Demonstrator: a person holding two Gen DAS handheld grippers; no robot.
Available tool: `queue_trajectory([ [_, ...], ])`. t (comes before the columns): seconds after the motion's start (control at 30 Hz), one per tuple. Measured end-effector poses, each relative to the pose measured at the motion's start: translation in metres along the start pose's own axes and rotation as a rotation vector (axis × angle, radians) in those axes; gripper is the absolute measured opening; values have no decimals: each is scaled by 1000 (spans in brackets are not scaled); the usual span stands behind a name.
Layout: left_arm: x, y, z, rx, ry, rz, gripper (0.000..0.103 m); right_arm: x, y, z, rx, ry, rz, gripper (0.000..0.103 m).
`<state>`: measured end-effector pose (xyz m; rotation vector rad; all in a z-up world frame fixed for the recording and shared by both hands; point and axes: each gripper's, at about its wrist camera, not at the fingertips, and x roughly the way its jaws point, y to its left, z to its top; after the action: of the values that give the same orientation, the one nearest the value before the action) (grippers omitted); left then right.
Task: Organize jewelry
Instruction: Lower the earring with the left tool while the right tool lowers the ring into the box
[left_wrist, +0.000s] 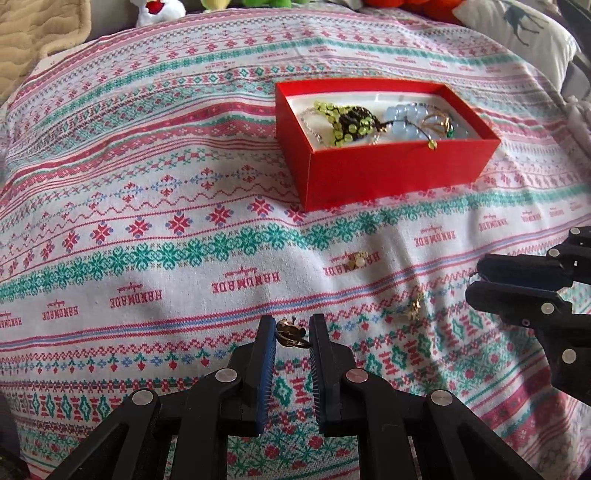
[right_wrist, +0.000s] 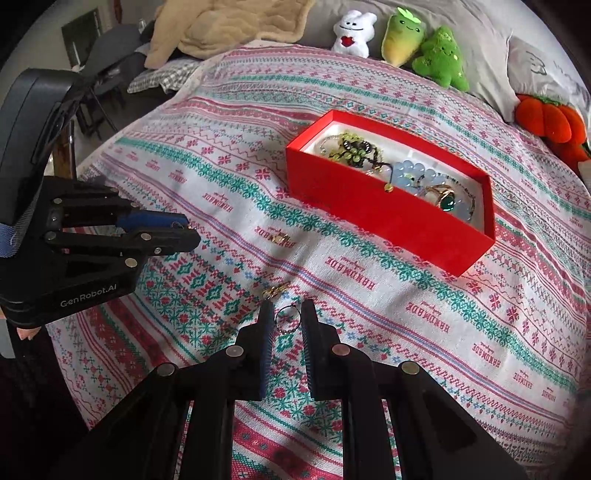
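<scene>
A red box (left_wrist: 391, 173) (right_wrist: 388, 218) on the patterned bedspread holds green and blue bead bracelets and a gold ring with a green stone (right_wrist: 445, 199). My left gripper (left_wrist: 291, 332) is shut on a gold ring (left_wrist: 290, 334) just above the cloth. My right gripper (right_wrist: 288, 319) is shut on a thin dark ring (right_wrist: 289, 320). It also shows in the left wrist view (left_wrist: 474, 278) at the right. A small gold earring (left_wrist: 356, 260) (right_wrist: 279, 237) and a gold chain piece (left_wrist: 412, 310) (right_wrist: 275, 290) lie on the cloth in front of the box.
Plush toys (right_wrist: 424, 44) and an orange pumpkin plush (right_wrist: 550, 122) line the far edge by pillows. A beige blanket (right_wrist: 229, 22) lies at the far left. The bed's left edge drops off near a chair.
</scene>
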<state>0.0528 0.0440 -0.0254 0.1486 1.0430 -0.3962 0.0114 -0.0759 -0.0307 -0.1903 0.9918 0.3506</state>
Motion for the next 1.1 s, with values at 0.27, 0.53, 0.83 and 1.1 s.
queue_trajectory([
  [0.27,-15,0,30,-50,-58,-3,13,-24,-30,21,105,-46,-39,16],
  [0.53,-18,-14,59,-87,-105,-33,13,-38,-62,37,221,-58,-67,16],
  [0.83,-6,-34,84,-104,-131,-63,13,-39,-95,53,338,-82,-72,16],
  [1.1,14,-46,98,-104,-105,-79,13,-28,-111,61,398,-73,-70,16],
])
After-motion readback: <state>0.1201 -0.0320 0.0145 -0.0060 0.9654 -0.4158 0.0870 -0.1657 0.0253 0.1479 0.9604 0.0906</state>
